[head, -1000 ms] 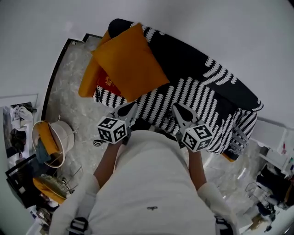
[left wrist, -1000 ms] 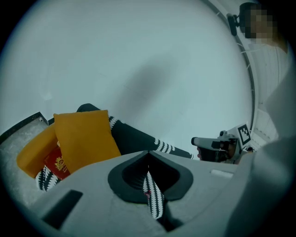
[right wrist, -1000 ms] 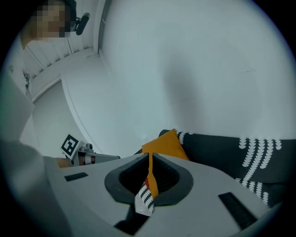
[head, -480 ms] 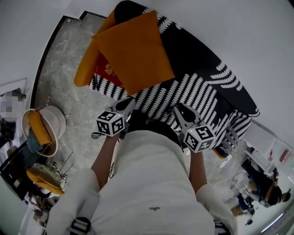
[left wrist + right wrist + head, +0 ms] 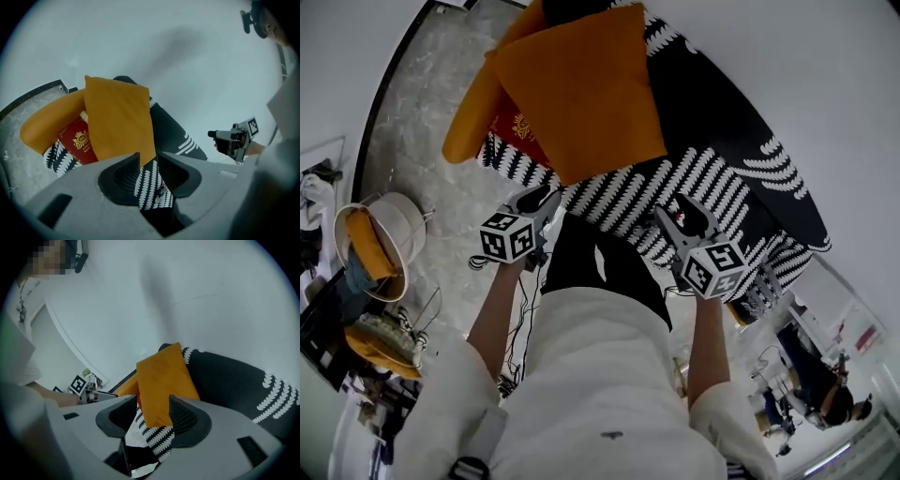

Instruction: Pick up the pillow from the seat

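A large orange pillow (image 5: 581,89) lies on the black seat with white leaf stripes (image 5: 703,183); it also shows as the orange pillow (image 5: 119,119) in the left gripper view and as the orange pillow (image 5: 161,376) in the right gripper view. My left gripper (image 5: 539,199) hovers off the seat's front edge, just below the pillow's near corner. My right gripper (image 5: 680,217) hovers over the striped front of the seat, further from the pillow. Both jaws are opening, with a narrow gap and nothing between them; neither touches the pillow. The left gripper (image 5: 148,161) and right gripper (image 5: 152,404) both point at it.
A second orange cushion (image 5: 473,122) and a red cushion with a gold emblem (image 5: 514,131) lie at the seat's left end, partly under the pillow. A white basket holding orange cloth (image 5: 380,248) stands on the marble floor at left. A white wall backs the seat.
The head view has drawn nearer the seat, so the pillow sits higher and larger. Both grippers have spread slightly apart, and their jaws, shut a second ago, now show a gap.
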